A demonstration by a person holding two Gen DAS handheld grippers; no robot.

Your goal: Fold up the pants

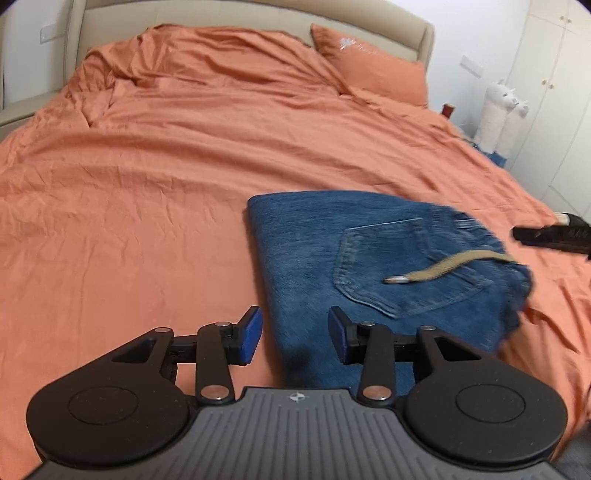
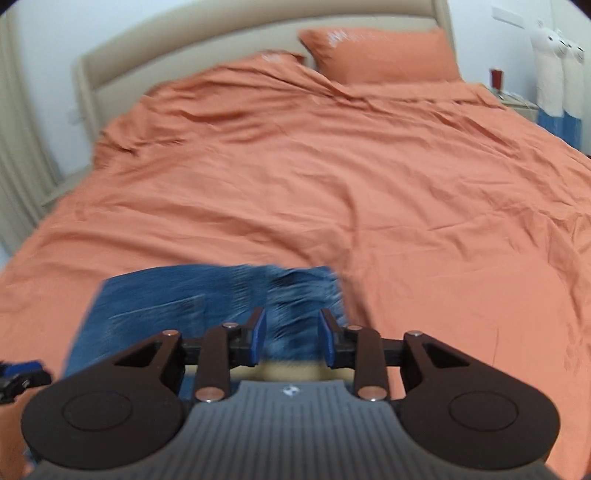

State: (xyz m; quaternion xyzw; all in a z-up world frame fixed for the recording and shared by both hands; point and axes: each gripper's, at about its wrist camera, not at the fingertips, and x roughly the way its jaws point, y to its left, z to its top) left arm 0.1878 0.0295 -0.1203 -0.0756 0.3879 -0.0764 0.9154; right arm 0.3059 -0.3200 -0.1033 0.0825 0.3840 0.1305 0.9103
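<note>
Orange bedding (image 1: pixel 184 155) covers the whole bed in front of you, rumpled toward the beige headboard (image 1: pixel 258 22), with a matching pillow (image 1: pixel 373 70) at the far right and two white plush toys (image 1: pixel 498 110) standing beyond the bed's right edge.

Your pants (image 1: pixel 332 258), blue denim, lie on the near part of the sheet as an already folded rectangular bundle, back pocket (image 1: pixel 399 266) facing up. A tan drawstring (image 1: pixel 443 267) with a metal tip trails loose across that pocket. The waistband end on the right looks gathered and ruffled, while the left edge is a clean, rounded fold.

Your left gripper (image 1: pixel 295 334) hovers just above the near left corner of the bundle, jaws spread, holding nothing. Your right gripper (image 2: pixel 291 339) sits over the bunched right end, jaws likewise parted with denim showing between them but not pinched; that view is blurred, so whether the pads touch the cloth is unclear.

Expect the denim to handle as a heavy, fairly stiff cloth: it should hold a crease and resist slipping on the cotton sheet, yet stacked layers can slide over one another if you lift from one ply only. Take hold through the full thickness at the folded left edge and at the waistband side, not at the drawstring, which would likely just pull free and dangle. Nothing here is fragile.
</note>
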